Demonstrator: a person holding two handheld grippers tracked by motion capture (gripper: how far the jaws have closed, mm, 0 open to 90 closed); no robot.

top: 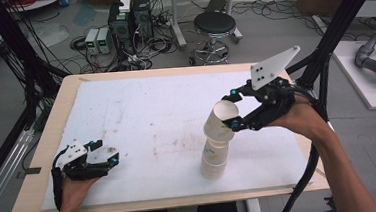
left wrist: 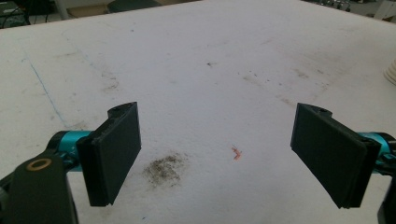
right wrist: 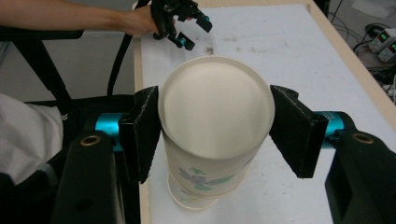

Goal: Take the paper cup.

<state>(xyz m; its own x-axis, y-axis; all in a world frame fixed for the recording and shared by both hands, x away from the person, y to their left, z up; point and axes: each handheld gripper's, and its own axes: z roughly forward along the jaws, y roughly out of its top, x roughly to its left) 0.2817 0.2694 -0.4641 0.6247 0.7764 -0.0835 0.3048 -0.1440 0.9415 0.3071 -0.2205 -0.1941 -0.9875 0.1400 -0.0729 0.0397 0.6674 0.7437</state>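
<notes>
A stack of upturned white paper cups [top: 214, 160] with a green print stands on the white board, right of centre. My right gripper [top: 234, 109] is shut on the top cup [top: 222, 121], which tilts and sits partly raised off the cups below. In the right gripper view both black pads press the sides of this cup [right wrist: 212, 100] just under its base, my right gripper [right wrist: 215, 133] around it and the cup beneath [right wrist: 191, 199] below. My left gripper [top: 108, 151] rests at the front left of the board. Its jaws stand open [left wrist: 217, 154] with nothing between them.
The white foam board [top: 151, 103] covers a wooden table [top: 43, 161] and has dark smudges [left wrist: 163, 169]. Beyond the far edge are a black stool [top: 214, 25] and electronics boxes [top: 130, 21] with cables. Black frame poles [top: 325, 61] rise at the right.
</notes>
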